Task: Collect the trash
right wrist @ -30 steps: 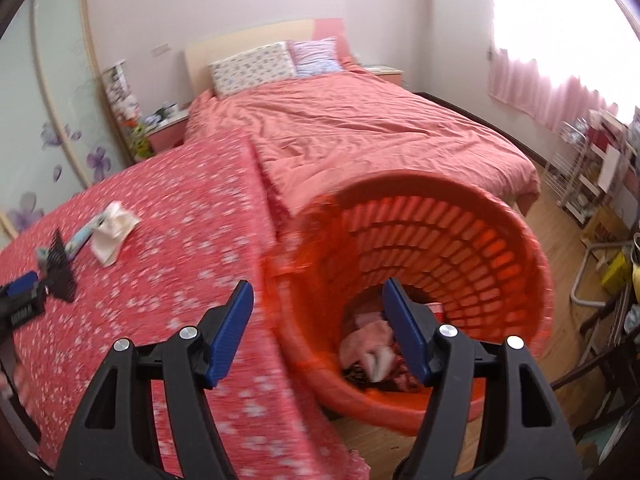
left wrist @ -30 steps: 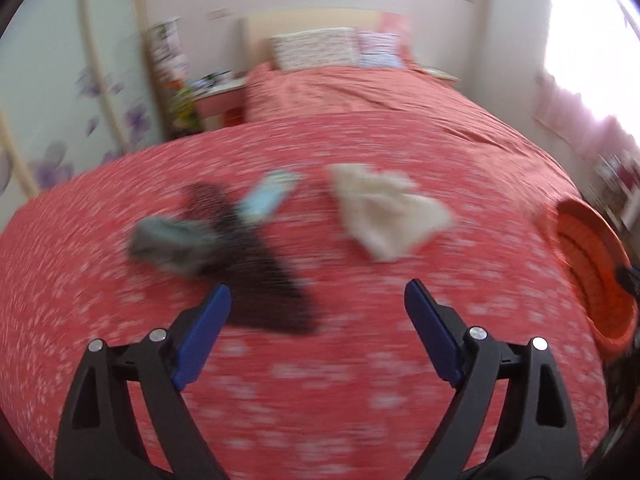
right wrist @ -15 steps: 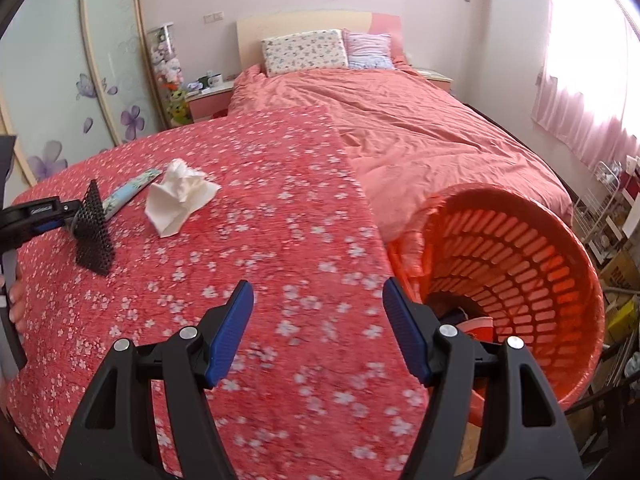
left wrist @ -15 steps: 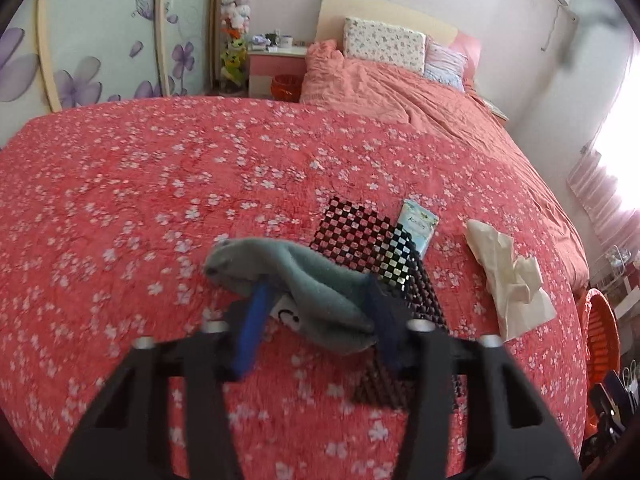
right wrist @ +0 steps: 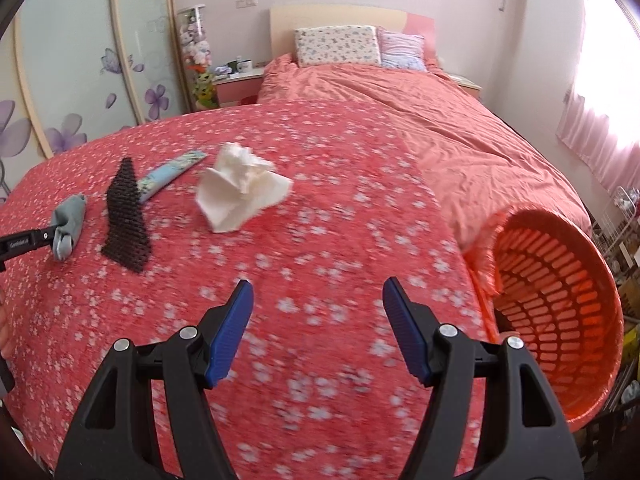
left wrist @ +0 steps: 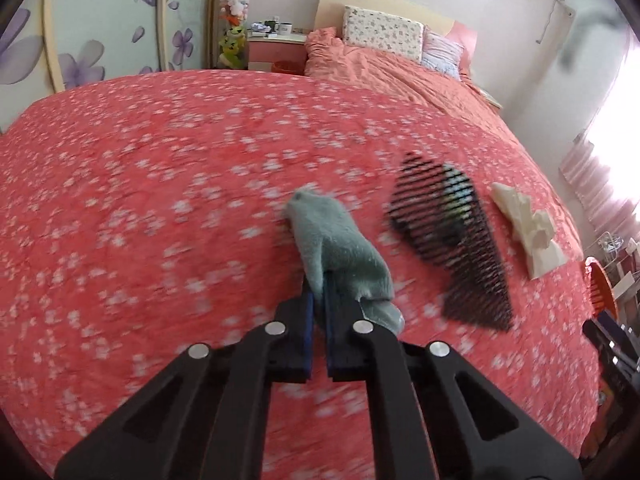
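On a red flowered bed [right wrist: 320, 240], the left tool [left wrist: 318, 300] is clamped tight on a grey-green sock [left wrist: 340, 252] — the pickup step, by the look of it. The right tool [right wrist: 316, 320] hangs open and empty, well short of the crumpled white tissue [right wrist: 240, 192]. Next, the sock likely needs carrying across to the orange basket [right wrist: 560, 312] at the bed's edge. Motion blur smears the black mesh piece [left wrist: 456, 236], and the basket's contents are hidden.
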`<state>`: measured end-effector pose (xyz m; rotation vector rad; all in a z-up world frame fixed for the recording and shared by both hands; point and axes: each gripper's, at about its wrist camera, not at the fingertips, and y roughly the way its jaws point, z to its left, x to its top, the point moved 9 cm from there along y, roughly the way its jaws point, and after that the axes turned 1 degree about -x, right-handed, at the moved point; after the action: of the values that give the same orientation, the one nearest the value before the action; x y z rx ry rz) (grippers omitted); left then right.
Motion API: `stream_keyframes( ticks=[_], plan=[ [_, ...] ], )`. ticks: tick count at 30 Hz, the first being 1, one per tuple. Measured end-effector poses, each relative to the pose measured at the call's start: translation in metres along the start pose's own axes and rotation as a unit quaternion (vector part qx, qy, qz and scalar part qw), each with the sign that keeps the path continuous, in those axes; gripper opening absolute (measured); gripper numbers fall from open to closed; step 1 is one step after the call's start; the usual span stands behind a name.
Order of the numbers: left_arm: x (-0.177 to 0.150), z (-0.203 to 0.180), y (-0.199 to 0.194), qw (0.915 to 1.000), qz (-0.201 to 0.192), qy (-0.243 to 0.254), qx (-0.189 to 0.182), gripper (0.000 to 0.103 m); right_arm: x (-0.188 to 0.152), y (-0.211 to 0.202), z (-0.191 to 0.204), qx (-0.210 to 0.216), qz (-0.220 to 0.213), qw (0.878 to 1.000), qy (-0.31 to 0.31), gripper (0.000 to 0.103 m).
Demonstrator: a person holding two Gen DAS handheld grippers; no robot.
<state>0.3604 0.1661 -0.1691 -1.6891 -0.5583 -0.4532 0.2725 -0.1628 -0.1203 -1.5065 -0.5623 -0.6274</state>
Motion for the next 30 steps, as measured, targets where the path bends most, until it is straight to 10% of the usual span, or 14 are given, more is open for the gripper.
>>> stream_keyframes(
  ticks=[5, 8, 12, 30],
  plan=[
    [-0.003, 0.015, -0.013, 0.9999, -0.012, -0.001, 0.005, 0.022, 0.014, 0.009, 0.021, 0.008, -0.003, 1.000, -0.009, 0.067],
    [0.001, 0.015, -0.025, 0.9995, -0.032, 0.001, 0.004, 0.057, 0.028, 0.021, 0.027, 0.013, -0.003, 1.000, 0.004, 0.067],
    [0.005, 0.002, -0.032, 0.9989, -0.047, 0.003, -0.005, 0.074, 0.049, 0.039, 0.034, 0.013, -0.006, 1.000, 0.026, 0.086],
    [0.002, -0.024, 0.019, 0.9980, -0.005, 0.038, 0.051, 0.085, 0.052, 0.092, 0.049, -0.014, 0.057, 0.998, 0.024, 0.071]
  ],
)
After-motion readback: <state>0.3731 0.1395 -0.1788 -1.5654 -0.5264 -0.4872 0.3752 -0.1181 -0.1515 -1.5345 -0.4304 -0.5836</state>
